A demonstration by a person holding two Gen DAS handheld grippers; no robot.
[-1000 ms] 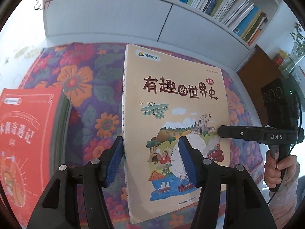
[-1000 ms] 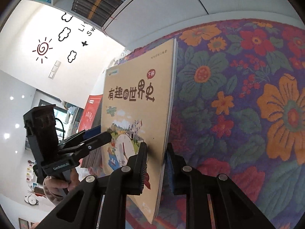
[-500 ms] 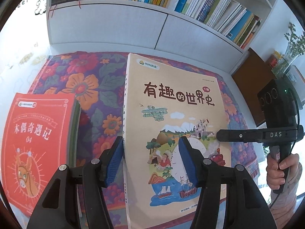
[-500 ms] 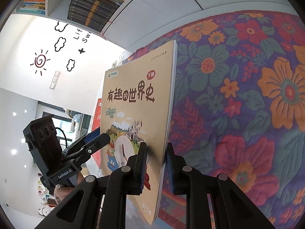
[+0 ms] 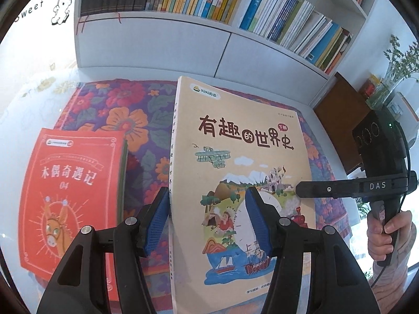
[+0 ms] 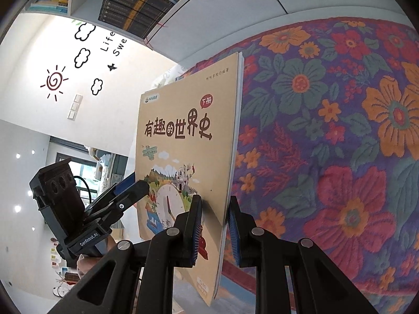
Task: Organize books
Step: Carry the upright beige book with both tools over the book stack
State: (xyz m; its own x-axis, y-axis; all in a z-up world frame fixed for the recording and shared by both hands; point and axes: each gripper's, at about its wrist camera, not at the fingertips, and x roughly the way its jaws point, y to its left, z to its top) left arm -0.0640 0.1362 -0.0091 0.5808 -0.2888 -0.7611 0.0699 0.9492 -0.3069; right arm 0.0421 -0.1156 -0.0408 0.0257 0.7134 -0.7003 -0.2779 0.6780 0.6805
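A tan picture book [image 5: 243, 157] with a plane, a clock and ships on its cover hangs tilted above the floral cloth [image 5: 125, 120]. My left gripper [image 5: 207, 209] straddles its spine edge, one blue pad beside the spine and the other on the cover, and the book sits fixed between them. My right gripper [image 6: 214, 209] is shut on the opposite long edge of the same book [image 6: 183, 136], seen edge-on between its pads. The left gripper [image 6: 131, 185] shows on the book's far side. A red book [image 5: 70, 183] lies flat to the left.
A white bookshelf [image 5: 209, 0] packed with upright books stands behind, above closed cabinet doors [image 5: 157, 44]. A brown wooden panel [image 5: 340, 117] and a vase of green stems [image 5: 392, 78] are at the right. A hand [image 5: 387, 230] holds the right gripper's handle.
Both grippers have risen with the tan book, which keeps its place between the pads. More of the bookshelf and of the red book has come into view, and the cloth has dropped away.
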